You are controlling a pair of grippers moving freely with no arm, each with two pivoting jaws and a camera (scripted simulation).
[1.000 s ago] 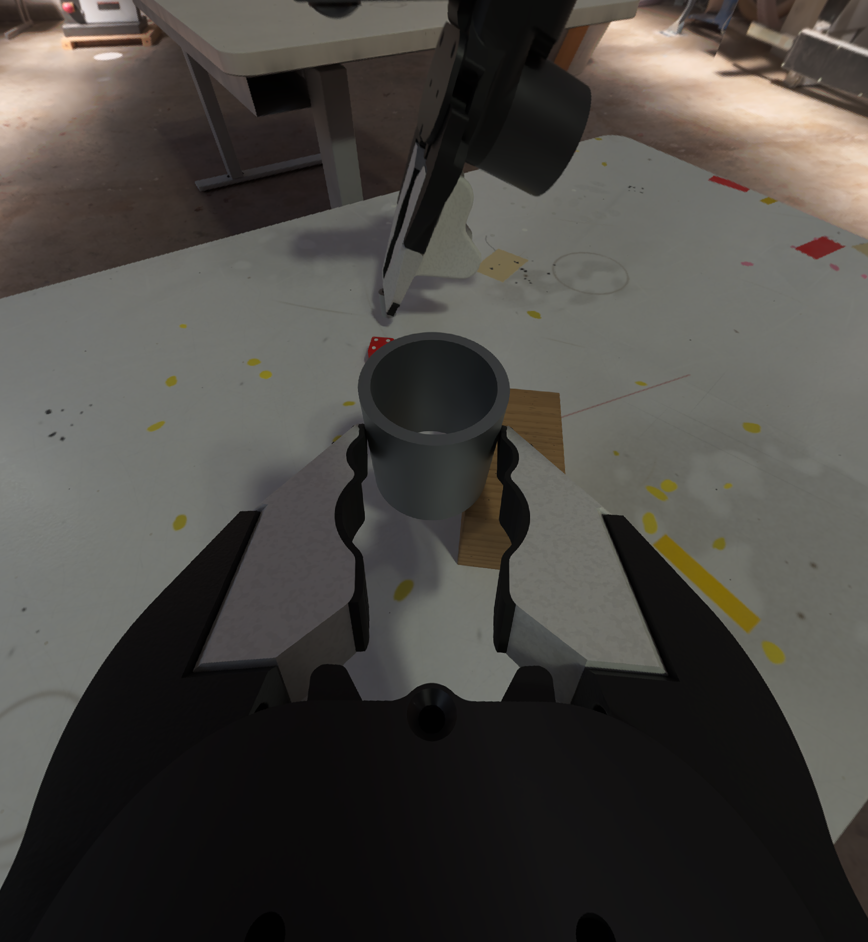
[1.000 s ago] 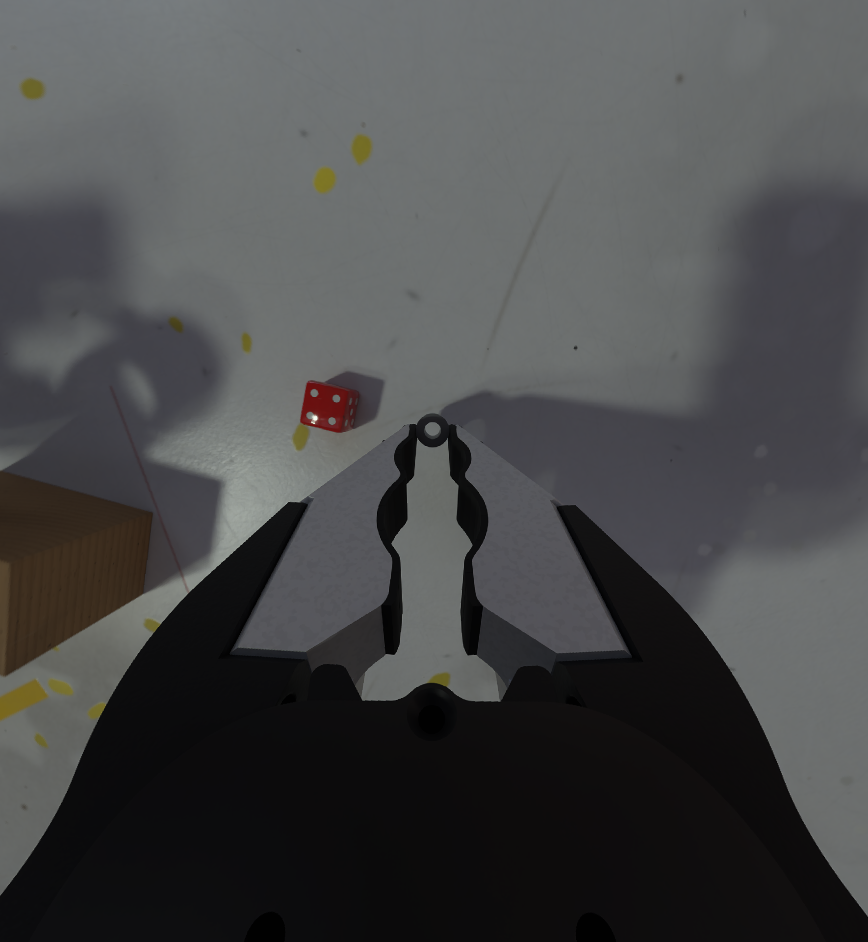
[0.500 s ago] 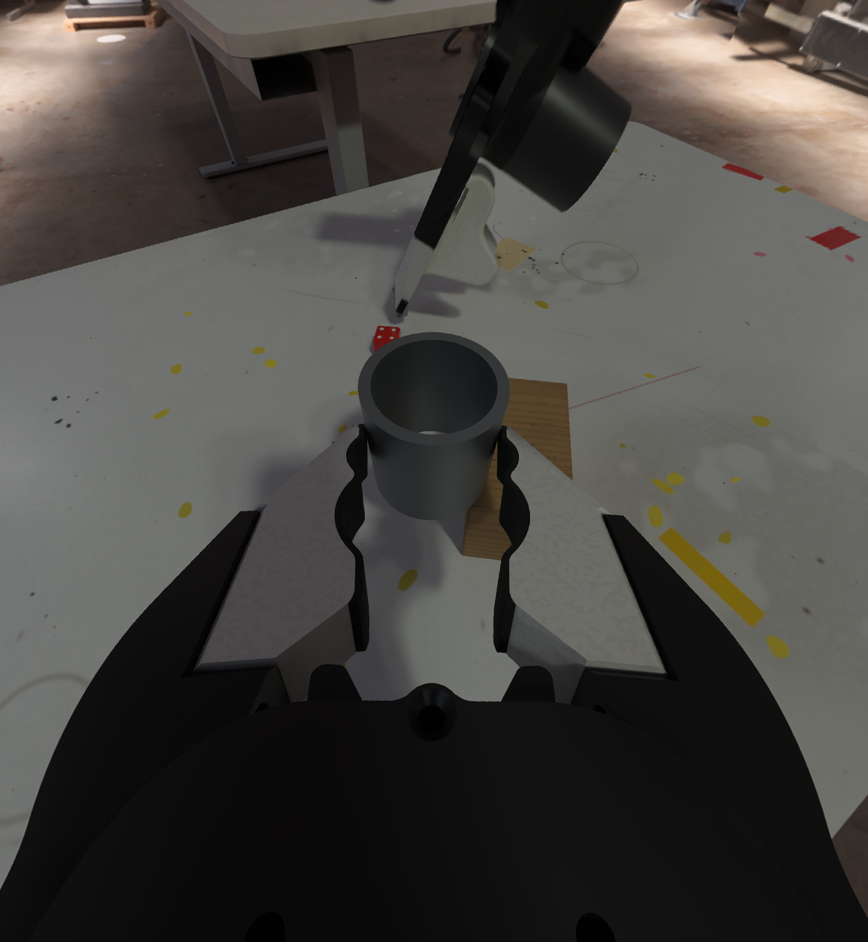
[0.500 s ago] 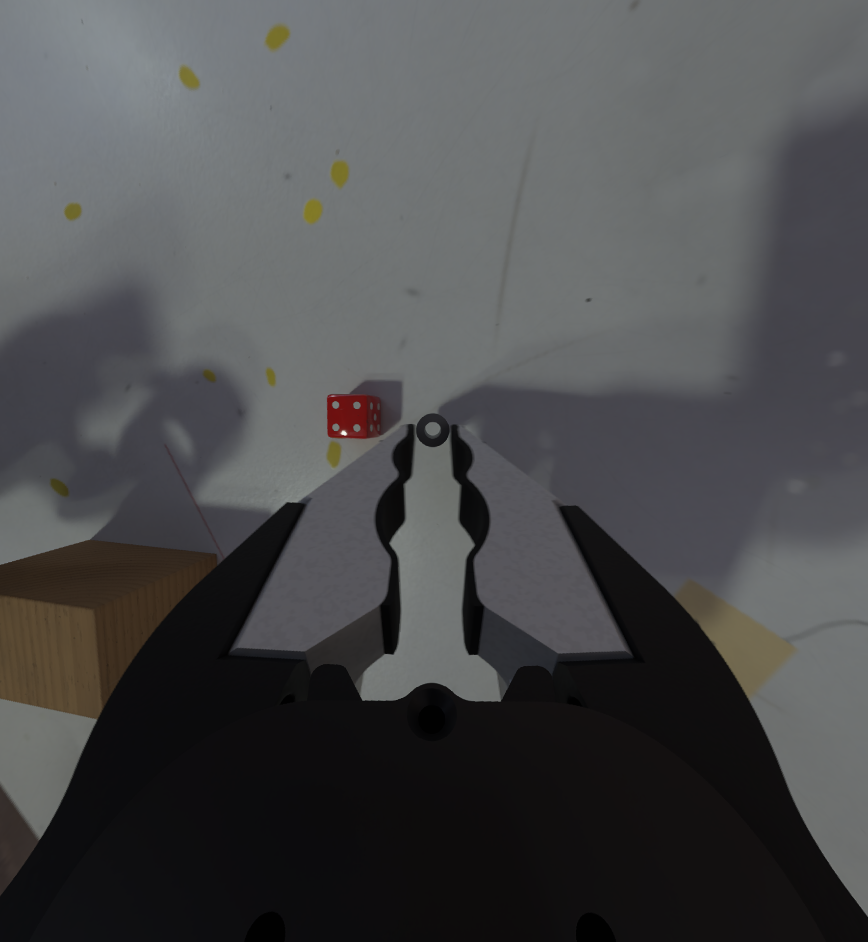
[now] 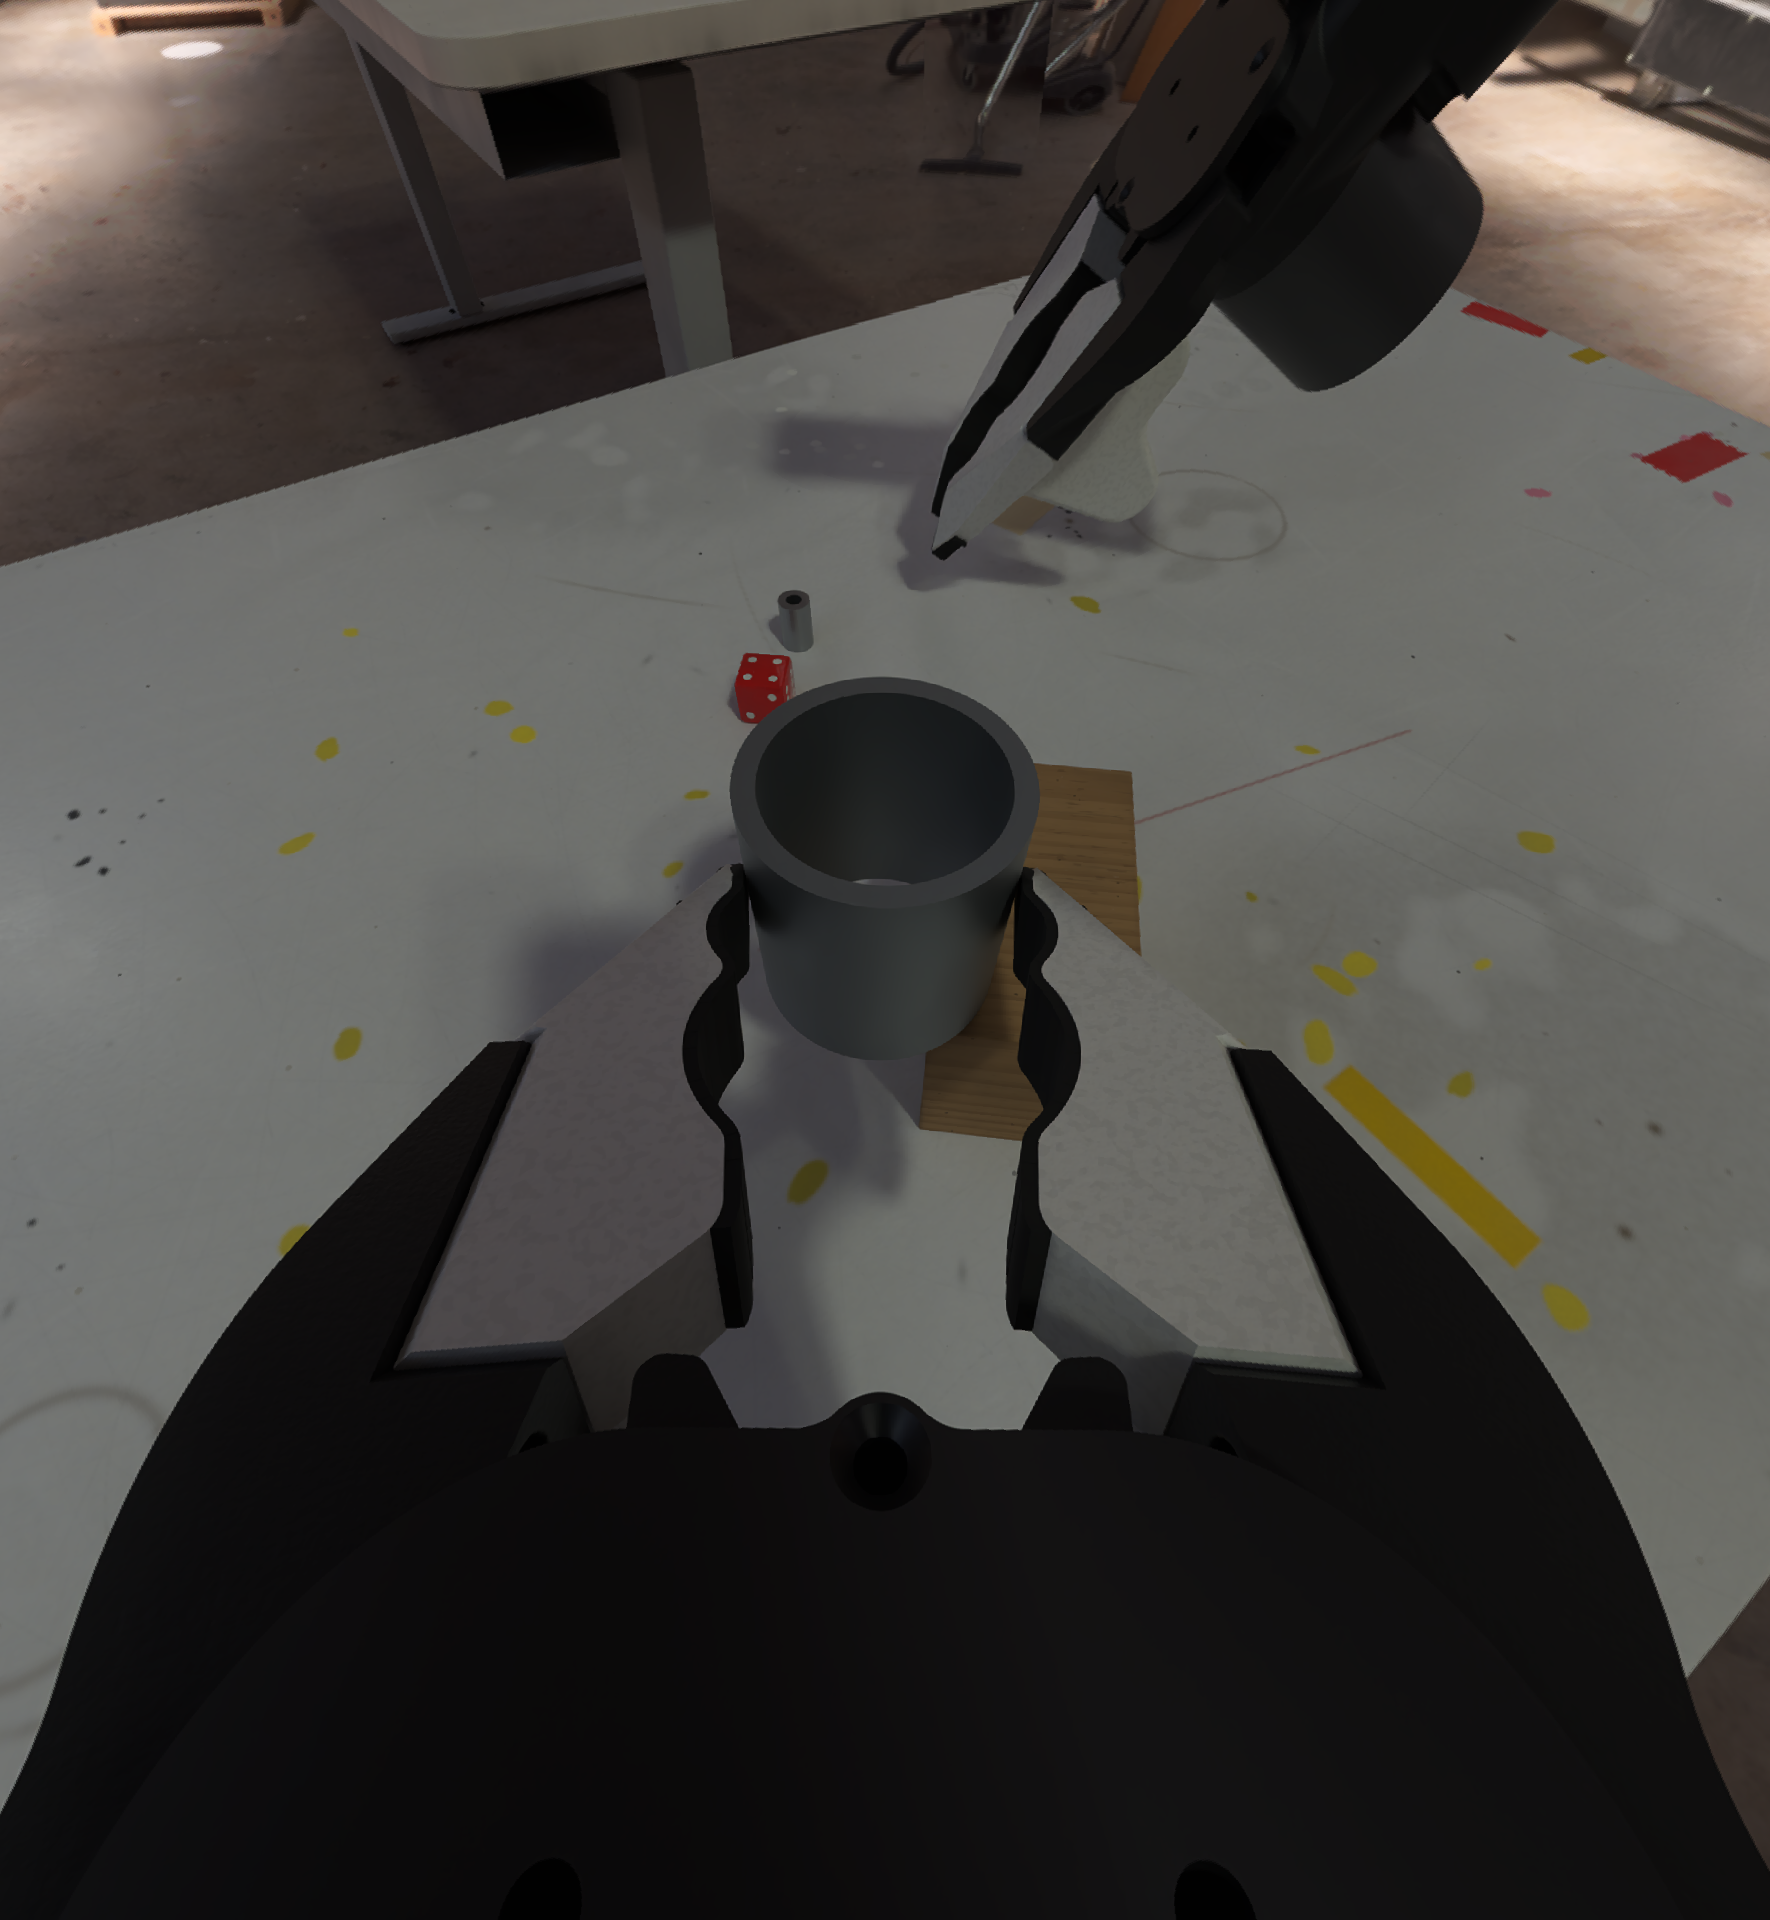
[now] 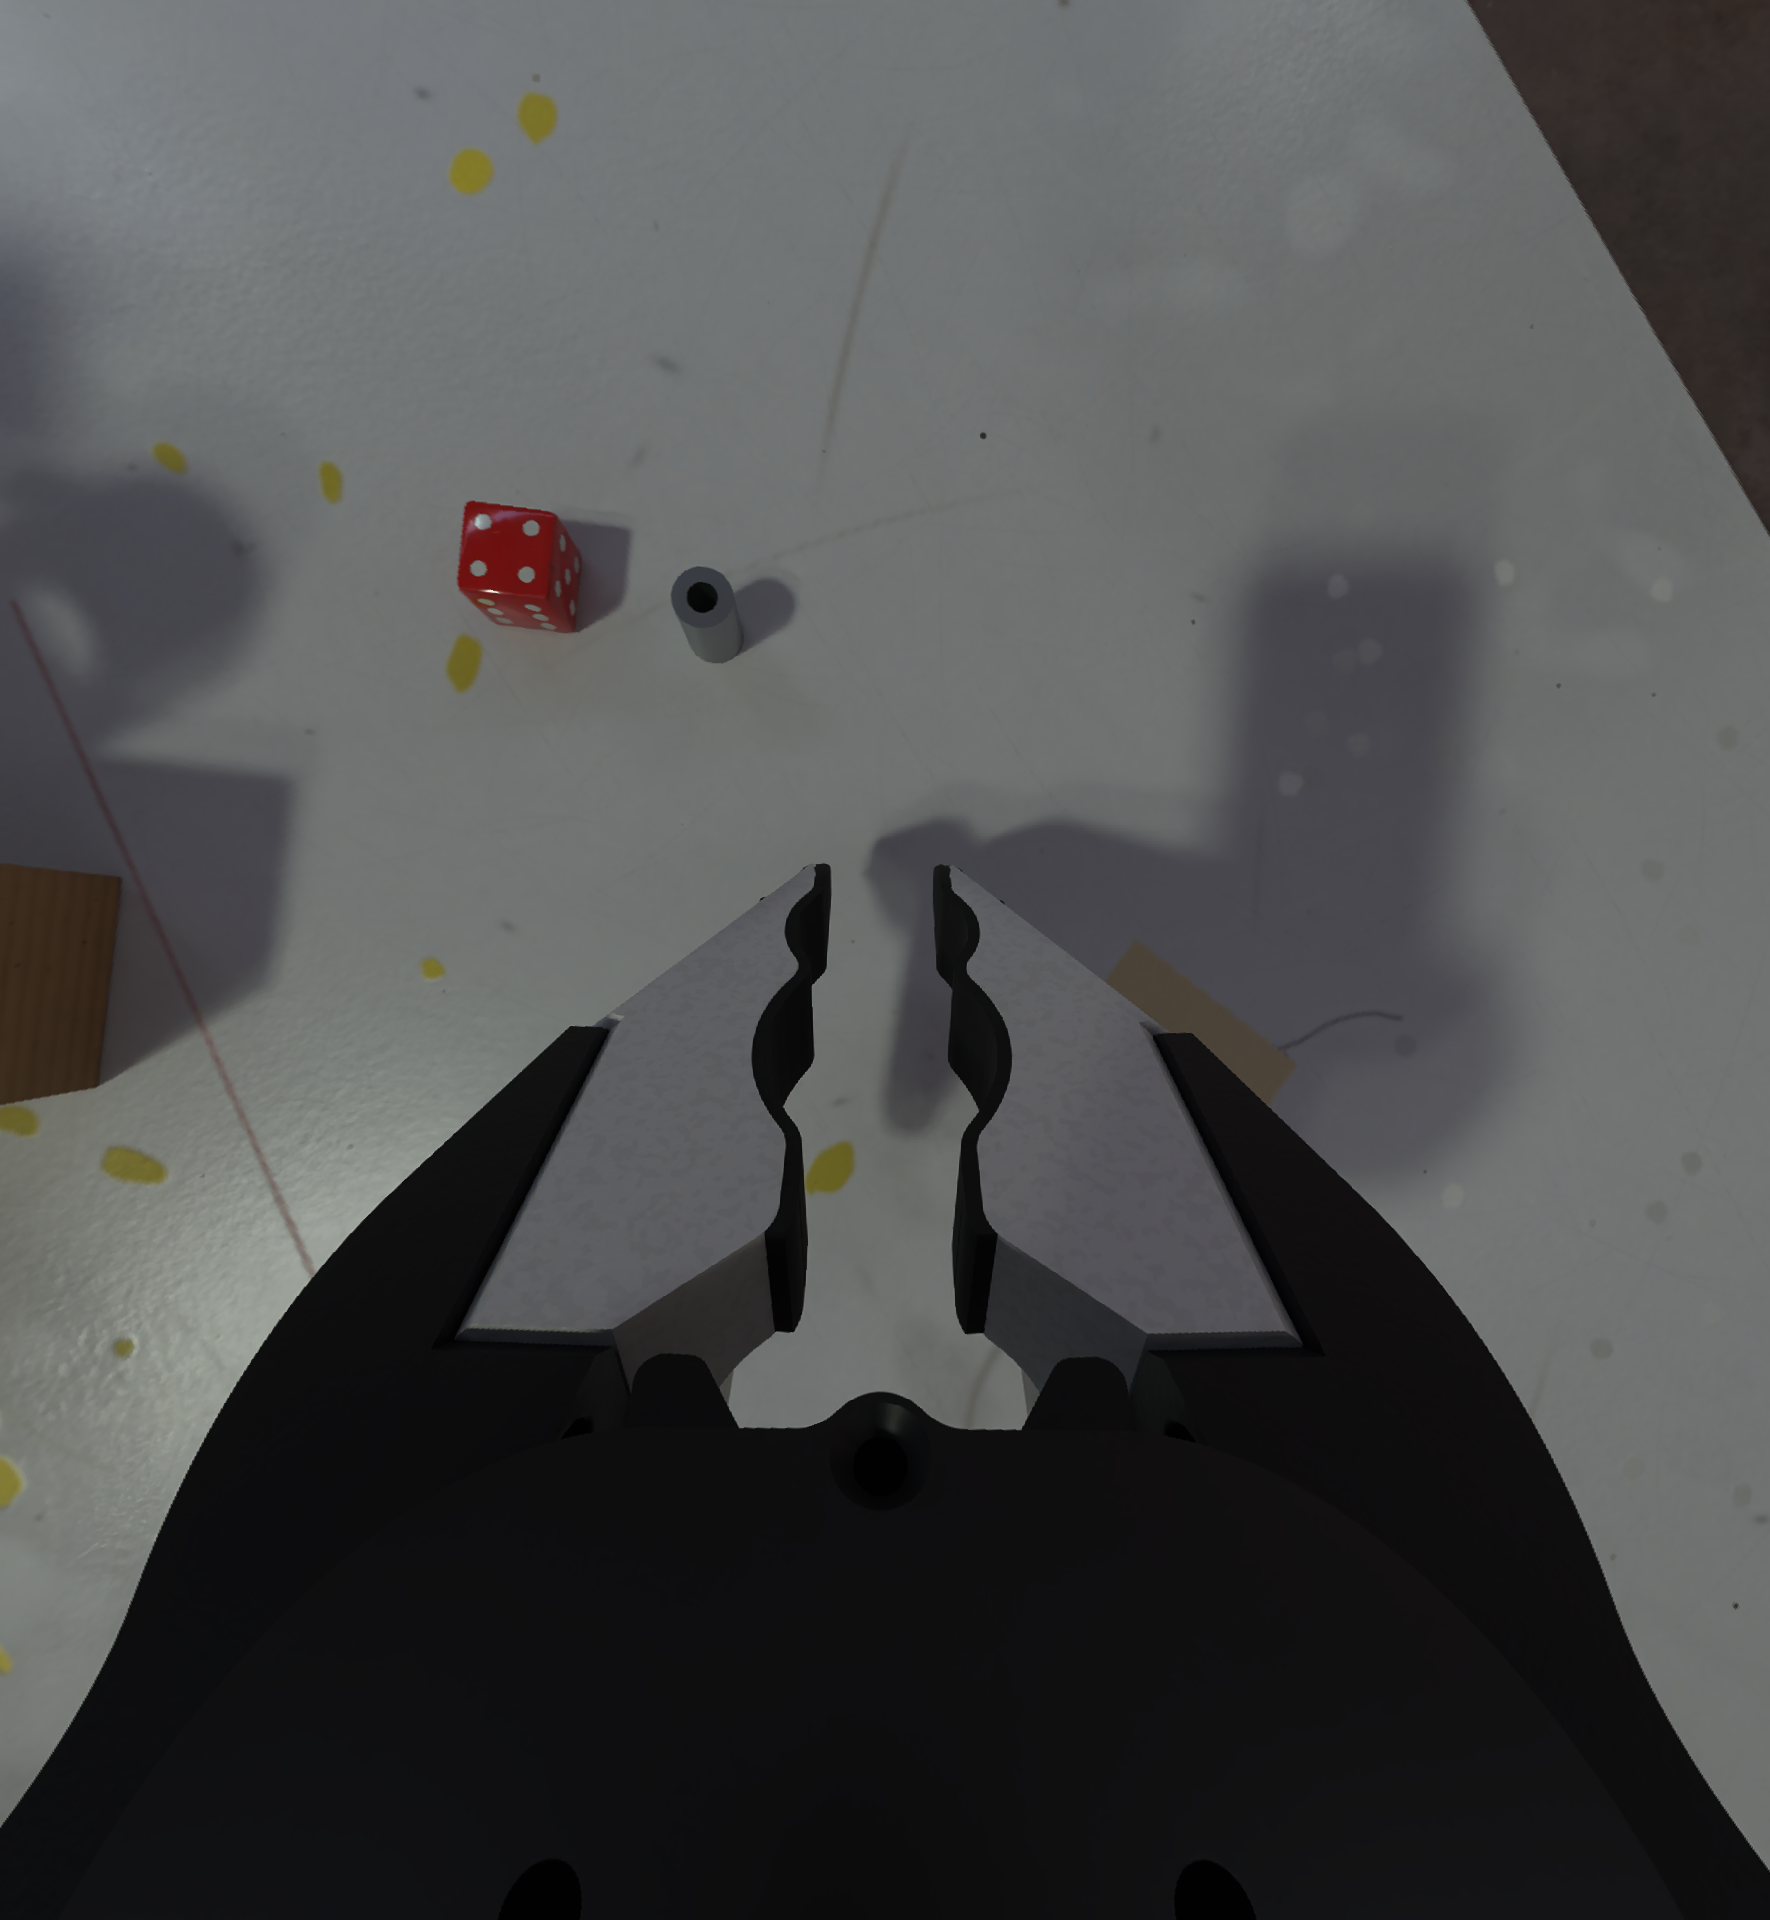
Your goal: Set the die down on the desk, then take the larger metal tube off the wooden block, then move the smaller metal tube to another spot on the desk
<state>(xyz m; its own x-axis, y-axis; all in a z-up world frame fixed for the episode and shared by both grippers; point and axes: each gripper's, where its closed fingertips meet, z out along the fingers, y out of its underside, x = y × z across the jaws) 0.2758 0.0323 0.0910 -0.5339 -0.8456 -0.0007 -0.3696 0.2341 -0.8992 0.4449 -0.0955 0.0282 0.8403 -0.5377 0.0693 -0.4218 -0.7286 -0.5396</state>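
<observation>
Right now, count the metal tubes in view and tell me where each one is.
2. The larger tube is held upright between the left gripper's fingers, in front of the wooden block. The smaller tube stands on the desk beside the red die.

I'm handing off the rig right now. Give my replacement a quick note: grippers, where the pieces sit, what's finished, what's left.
Left gripper: shut on the larger metal tube, held upright in the air, partly over the wooden block.
Right gripper: open, empty, raised above the desk.
Die: resting on the desk, done.
Smaller metal tube: standing upright on the desk beside the die, released and apart from it; looks placed.
Left: set the larger tube down on the desk clear of the block, then open the left gripper.
</observation>
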